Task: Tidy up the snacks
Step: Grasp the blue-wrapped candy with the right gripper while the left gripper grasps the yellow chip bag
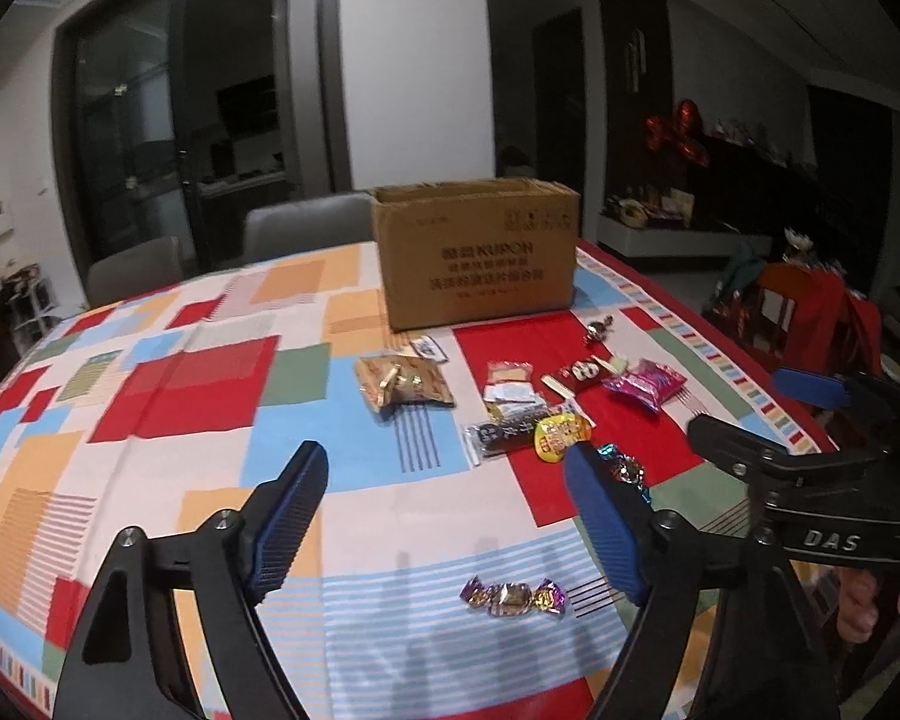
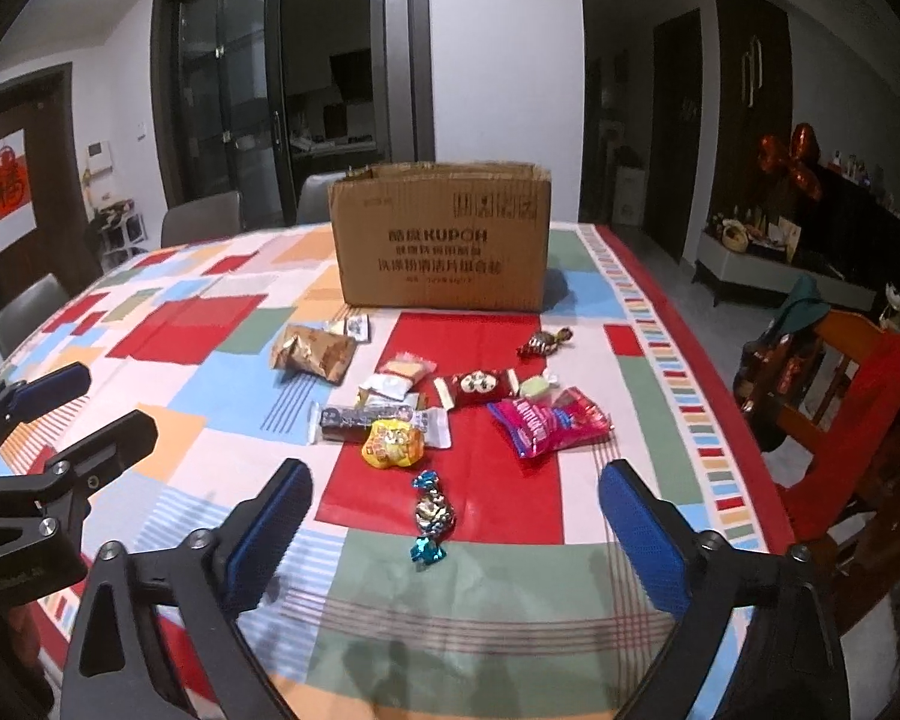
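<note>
Snacks: mostly clustered on the red patch of the worktop, in front of the cardboard box — a pink packet, a red wrapped bar, a yellow round sweet lying on a dark bar, and a gold crinkled bag off to the left.
Strays: a blue-ended foil candy lies nearest the right claw; a purple-ended candy lies apart, on the striped patch by the left claw.
Box: open-topped, upright, at the far side of the checked cloth.
Left claw: fingers wide apart, holding nothing, above the cloth.
Right claw: fingers wide apart, empty — the foil candy shows between them.
Surroundings: grey chairs beyond the worktop, a wooden chair to the right.
</note>
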